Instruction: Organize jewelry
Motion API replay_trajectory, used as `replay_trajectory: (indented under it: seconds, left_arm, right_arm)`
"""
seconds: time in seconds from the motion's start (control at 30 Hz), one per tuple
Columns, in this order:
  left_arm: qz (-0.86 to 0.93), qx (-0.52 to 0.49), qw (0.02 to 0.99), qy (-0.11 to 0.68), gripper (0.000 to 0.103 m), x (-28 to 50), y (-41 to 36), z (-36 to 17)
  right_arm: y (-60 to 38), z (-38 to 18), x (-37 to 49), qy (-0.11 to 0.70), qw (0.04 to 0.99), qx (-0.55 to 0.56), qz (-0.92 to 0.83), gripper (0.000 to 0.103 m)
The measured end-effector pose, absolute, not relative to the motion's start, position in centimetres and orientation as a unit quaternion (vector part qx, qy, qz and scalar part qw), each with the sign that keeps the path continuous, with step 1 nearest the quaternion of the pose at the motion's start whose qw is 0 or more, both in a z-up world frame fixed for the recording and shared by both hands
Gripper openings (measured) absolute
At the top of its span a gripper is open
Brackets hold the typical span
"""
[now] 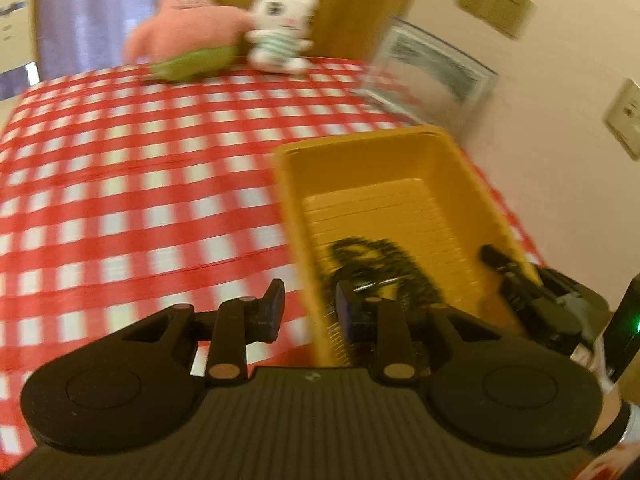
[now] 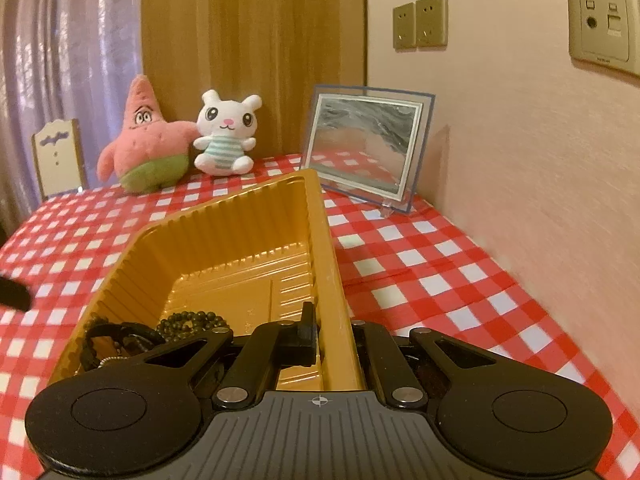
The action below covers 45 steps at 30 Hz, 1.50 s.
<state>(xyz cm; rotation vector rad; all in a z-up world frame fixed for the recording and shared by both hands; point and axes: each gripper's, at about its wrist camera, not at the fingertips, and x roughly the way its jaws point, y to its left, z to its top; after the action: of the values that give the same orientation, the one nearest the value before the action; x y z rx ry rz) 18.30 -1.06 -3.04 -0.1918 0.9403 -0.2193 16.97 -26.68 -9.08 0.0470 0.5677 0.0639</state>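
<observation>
A yellow plastic tray sits on the red-and-white checked tablecloth. Black bead jewelry and dark cords lie in its near end. My right gripper is shut on the tray's right wall, one finger inside and one outside. In the left wrist view the tray is at right, with the black bead jewelry inside. My left gripper is open, its jaws on either side of the tray's left wall at the near corner, holding nothing. The right gripper shows on the far rim there.
A pink star plush and a white bunny plush stand at the table's back. A framed sand picture leans near the pink wall at right. A small wooden chair stands at back left.
</observation>
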Motion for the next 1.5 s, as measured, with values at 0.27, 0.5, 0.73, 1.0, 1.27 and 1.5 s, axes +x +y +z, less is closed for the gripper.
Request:
replay_trajectory:
  seconds: [0.27,0.5,0.73,1.0,1.27,1.5]
  left_arm:
    - [-0.013,-0.104,0.890,0.443,0.024,16.7,5.2,-3.4]
    - [0.019,-0.087,0.895,0.436,0.028,16.1,7.7,-3.6]
    - [0.022,-0.073,0.895,0.439,0.042,15.3,7.9,-4.2]
    - [0.030,-0.050,0.902,0.427,0.065,14.2,7.4,-3.9]
    - [0.046,-0.022,0.911,0.408,0.088,11.9,5.7,-2.4]
    - [0.045,-0.017,0.907,0.419,0.088,9.0,4.8,-1.5]
  right_arm:
    - [-25.1,-9.4,21.2,0.284,0.957,0.047,0.045,0.004]
    - [-24.0,-10.6,25.0,0.290,0.952,0.053,0.084,0.004]
    - [-26.0,-11.6,27.4,0.333,0.930,0.092,0.123,0.005]
    - [-29.1,-8.2,24.9,0.295,0.944,0.109,0.103,0.082]
    - [-25.6,-3.7,17.8,0.312,0.939,0.079,0.122,0.082]
    - [-20.9,-2.7,13.5,0.410,0.889,0.070,0.193,0.082]
